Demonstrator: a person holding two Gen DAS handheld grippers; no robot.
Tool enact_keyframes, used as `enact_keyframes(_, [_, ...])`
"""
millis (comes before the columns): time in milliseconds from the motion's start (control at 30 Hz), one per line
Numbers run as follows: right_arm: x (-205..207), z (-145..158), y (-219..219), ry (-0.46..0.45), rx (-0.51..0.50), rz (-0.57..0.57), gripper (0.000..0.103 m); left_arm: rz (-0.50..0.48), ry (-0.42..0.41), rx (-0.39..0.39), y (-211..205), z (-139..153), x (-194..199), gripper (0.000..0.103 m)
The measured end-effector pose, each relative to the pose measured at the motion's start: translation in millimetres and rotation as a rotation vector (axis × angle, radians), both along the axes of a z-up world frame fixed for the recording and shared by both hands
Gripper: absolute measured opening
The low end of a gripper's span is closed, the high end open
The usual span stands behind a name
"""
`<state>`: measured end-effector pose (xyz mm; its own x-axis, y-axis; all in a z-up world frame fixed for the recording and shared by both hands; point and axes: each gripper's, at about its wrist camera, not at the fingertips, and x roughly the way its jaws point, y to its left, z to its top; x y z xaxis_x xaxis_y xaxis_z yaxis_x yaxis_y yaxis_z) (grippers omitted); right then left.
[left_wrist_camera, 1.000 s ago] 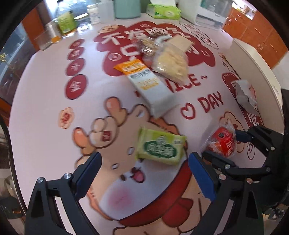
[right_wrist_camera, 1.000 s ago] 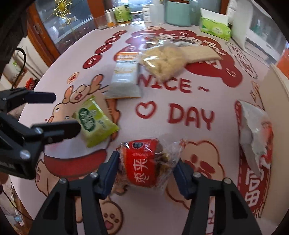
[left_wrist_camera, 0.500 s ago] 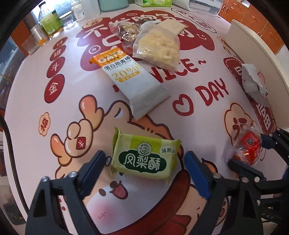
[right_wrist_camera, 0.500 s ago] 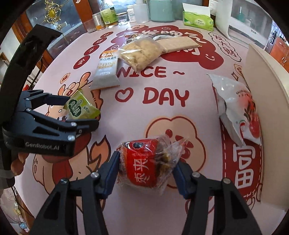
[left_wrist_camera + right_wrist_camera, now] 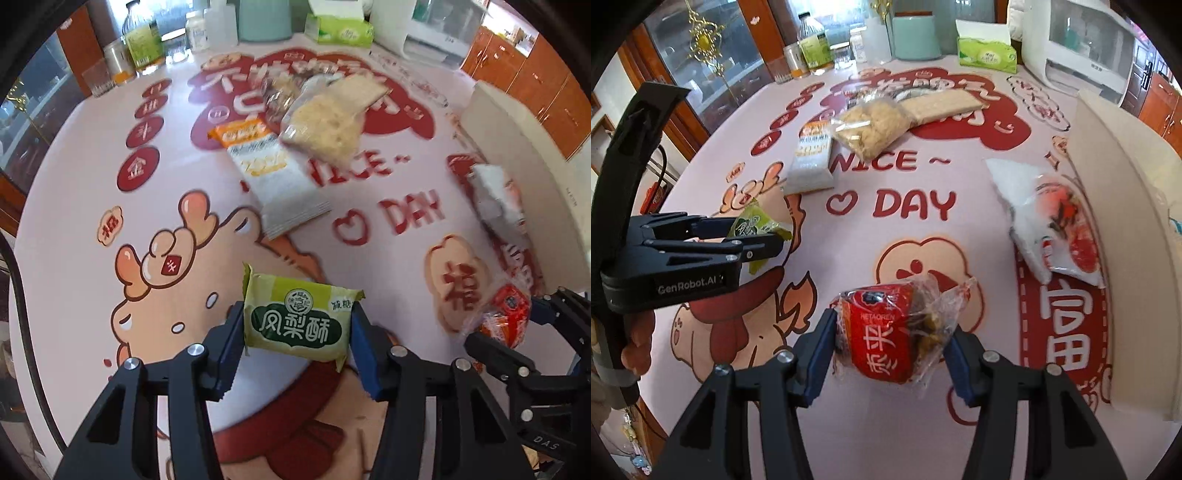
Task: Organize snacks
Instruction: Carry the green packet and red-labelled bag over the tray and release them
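A green snack packet (image 5: pixel 299 321) sits between the blue pads of my left gripper (image 5: pixel 297 334). The jaws are closing and both pads touch its short sides. The right wrist view shows the same green packet (image 5: pixel 753 225) in my left gripper (image 5: pixel 762 240), low over the printed tablecloth (image 5: pixel 979 192). My right gripper (image 5: pixel 892 332) is shut on a red snack in clear wrap (image 5: pixel 882 332), held above the cloth. That red snack (image 5: pixel 506 314) also shows at the right edge of the left wrist view.
A white and orange bar packet (image 5: pixel 812 158), a clear bag of crumbly snack (image 5: pixel 871 125) and a flat cracker pack (image 5: pixel 942 105) lie mid-table. A white bag with red print (image 5: pixel 1052 221) rests beside a white upright panel (image 5: pixel 1126 206). Bottles (image 5: pixel 812 44) and a tissue box (image 5: pixel 986 55) line the far edge.
My left gripper's jaws came in from wide apart onto the green packet's sides. My right gripper carried the red snack rightward, closer to the white bag.
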<state>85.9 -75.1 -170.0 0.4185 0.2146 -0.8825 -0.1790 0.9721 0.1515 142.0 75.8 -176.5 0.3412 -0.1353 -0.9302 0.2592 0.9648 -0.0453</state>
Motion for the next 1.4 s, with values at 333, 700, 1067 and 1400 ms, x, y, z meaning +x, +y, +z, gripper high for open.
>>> enact_keyframes(333, [-23,67,-52,-0.131,0.070,-0.018,0.055,-0.059,-0.179,-0.095,-70,102,-18,0.052])
enact_keyframes(700, [-40,127,-170,-0.293,0.096,-0.110,0.055,-0.154,-0.275,-0.207,-200,170,-14,0.052])
enact_keyframes(1067, [-46,108,-275,-0.265,0.026,-0.242,0.055,-0.241,-0.239,-0.186,-322,162,0,0.052])
enact_keyframes(1400, [-39,105,-311,-0.247,0.081,-0.260,0.056,-0.201,-0.231,-0.088,-373,154,32,0.052])
